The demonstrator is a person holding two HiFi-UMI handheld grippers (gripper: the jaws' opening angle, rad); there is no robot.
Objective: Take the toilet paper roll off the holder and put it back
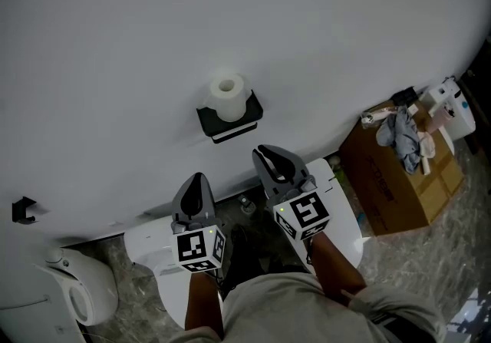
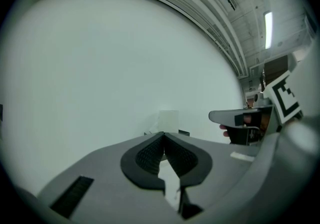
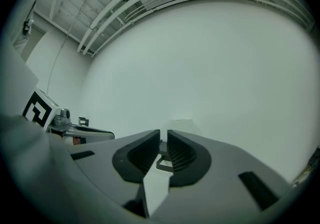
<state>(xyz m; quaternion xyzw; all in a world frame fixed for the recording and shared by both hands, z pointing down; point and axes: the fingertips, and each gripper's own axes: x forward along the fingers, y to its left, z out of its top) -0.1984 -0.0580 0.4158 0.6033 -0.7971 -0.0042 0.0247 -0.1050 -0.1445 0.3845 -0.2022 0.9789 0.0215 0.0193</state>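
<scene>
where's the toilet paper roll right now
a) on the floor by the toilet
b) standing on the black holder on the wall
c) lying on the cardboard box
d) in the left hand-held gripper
b: the toilet paper roll stands on end on the black holder.

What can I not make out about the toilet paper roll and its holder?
- Head view: the toilet paper roll covers whatever fixes it on the holder.
- Right gripper view: roll pale against the white wall, lower part behind the right gripper.
- Left gripper view: holder mostly behind the left gripper.
</scene>
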